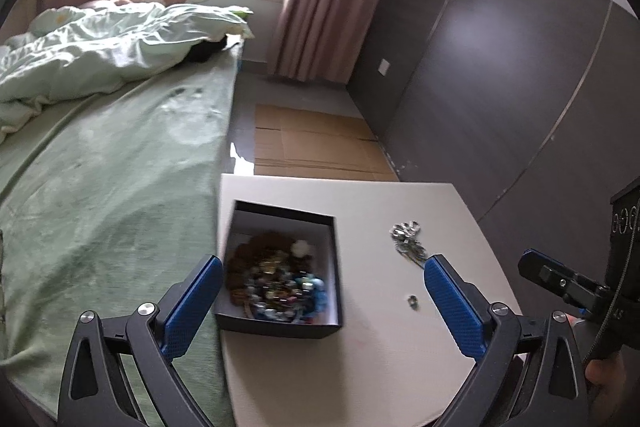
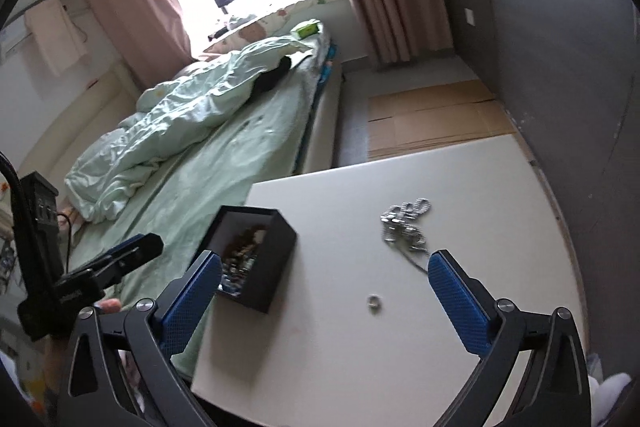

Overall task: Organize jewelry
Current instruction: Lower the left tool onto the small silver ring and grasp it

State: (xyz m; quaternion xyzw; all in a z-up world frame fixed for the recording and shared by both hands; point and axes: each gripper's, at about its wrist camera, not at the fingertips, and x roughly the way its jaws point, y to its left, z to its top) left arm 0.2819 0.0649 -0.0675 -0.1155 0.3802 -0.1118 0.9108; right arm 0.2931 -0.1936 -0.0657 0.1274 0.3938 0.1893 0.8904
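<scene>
A black box heaped with beads is seen at the white table's left edge beside the bed; a silver chain and ring lie right. Both the left gripper and the right gripper are held wide, empty.

Lying on table beside bed: box holding beads at left, chain right, ring nearer.

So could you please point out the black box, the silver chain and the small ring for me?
black box (image 1: 280,327): left wrist view, on its near outer wall.
silver chain (image 2: 404,223): right wrist view, on the middle of the pile.
small ring (image 2: 375,303): right wrist view, on its band.
</scene>
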